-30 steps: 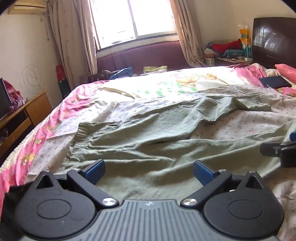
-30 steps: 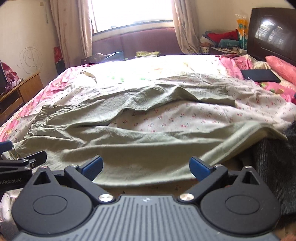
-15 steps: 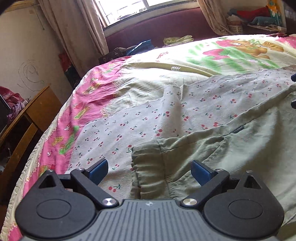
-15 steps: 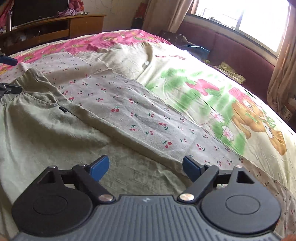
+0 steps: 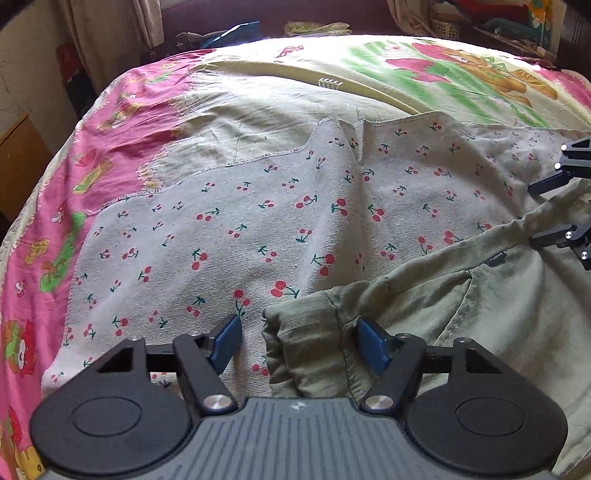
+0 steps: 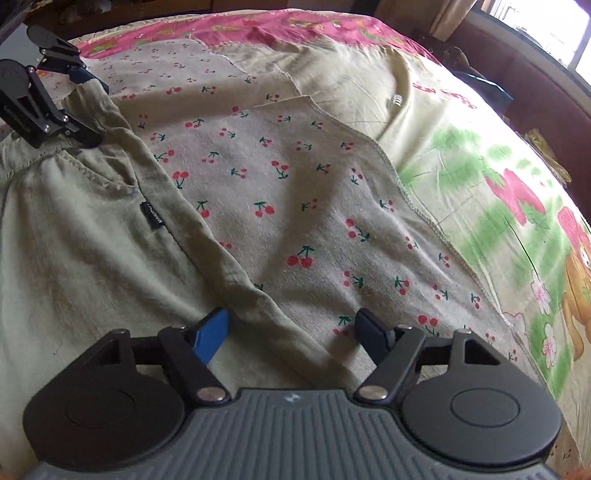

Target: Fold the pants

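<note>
Olive-green pants lie flat on the bed, waistband edge towards the cherry-print sheet. My left gripper points down at the waistband's left corner. Its jaws are closing, the corner lies between the blue pads, and a gap shows beside the left pad. My right gripper straddles the same edge of the pants further along, below a black label. Its jaws are closing too, without pressing the cloth. Each gripper shows in the other's view: the left gripper at the corner, the right gripper at the edge.
A cherry-print sheet lies under the pants, over a cartoon bedspread with a pink border. A wooden cabinet stands left of the bed. A maroon bench and a curtain are beyond the far edge.
Both grippers have swung across the bed and dropped to the pants' waistband edge. Both sets of jaws have narrowed around the cloth. The right wrist view has rolled.
</note>
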{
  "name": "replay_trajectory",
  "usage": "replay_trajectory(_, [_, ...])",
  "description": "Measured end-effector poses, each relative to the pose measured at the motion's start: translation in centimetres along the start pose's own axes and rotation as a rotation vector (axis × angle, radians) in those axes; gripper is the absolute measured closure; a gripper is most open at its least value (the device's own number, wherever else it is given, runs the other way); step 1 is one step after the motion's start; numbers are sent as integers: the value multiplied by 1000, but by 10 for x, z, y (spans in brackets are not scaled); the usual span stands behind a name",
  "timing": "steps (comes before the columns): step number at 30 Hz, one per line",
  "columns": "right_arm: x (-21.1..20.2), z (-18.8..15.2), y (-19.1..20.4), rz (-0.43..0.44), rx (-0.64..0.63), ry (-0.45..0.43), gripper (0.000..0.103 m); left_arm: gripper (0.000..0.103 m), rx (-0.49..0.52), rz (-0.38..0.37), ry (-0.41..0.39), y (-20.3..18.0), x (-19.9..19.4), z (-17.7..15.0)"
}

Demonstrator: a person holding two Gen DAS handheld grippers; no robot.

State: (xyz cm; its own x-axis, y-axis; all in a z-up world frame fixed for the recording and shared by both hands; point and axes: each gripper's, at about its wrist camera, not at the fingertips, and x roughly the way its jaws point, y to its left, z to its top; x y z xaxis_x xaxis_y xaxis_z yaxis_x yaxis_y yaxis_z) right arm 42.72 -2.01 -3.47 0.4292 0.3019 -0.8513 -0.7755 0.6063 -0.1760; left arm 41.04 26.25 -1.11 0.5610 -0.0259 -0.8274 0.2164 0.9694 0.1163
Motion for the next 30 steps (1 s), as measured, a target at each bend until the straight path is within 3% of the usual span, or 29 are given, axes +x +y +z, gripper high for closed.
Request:
replay_trajectory(1, [-3, -1, 0, 4, 14, 0, 60, 44, -7, -5, -10, -1, -3, 1])
replay_trajectory(2, [-6, -1, 1, 7, 26, 2, 85, 50, -18, -12, -15, -2, -6, 0])
replay_trajectory(4, [-17, -3, 3, 13, 47, 5, 101, 64, -27, -9, -34, -6, -14, 0])
replay_trajectory(8, [-45, -1, 16, -7, 21, -51, 103, 69, -29, 15, -109, -13, -42, -4])
replay_trajectory(12, [-98, -13, 32, -18, 35, -147, 103, 70, -51, -30, -234, -19, -105, -24])
replay_trajectory(14, [-127, -23, 46, -22, 37, -182, 103, 76, -59, -37, -264, -22, -134, -42])
replay_trajectory(19, [-217, -68, 125, 16, 61, -233, 103, 76, -79, -23, -300, -34, -201, -123])
replay_trajectory(22, [-242, -99, 190, 47, 41, -200, 103, 76, -151, -28, -282, -40, -215, -173])
replay_trajectory(26, [-213, -136, 266, 58, 15, -50, 101, 75, -260, -54, -265, -42, -219, -217])
replay_trajectory(27, [-201, -142, 282, 43, -25, -2, 101, 75, -279, -58, -261, -42, -218, -226])
replay_trajectory(28, [-194, -148, 297, 1, -67, 16, 95, 75, -282, -51, -255, -43, -218, -232])
replay_trajectory(30, [-192, -153, 317, -57, -143, 24, 96, 75, -245, -18, -242, -45, -220, -243])
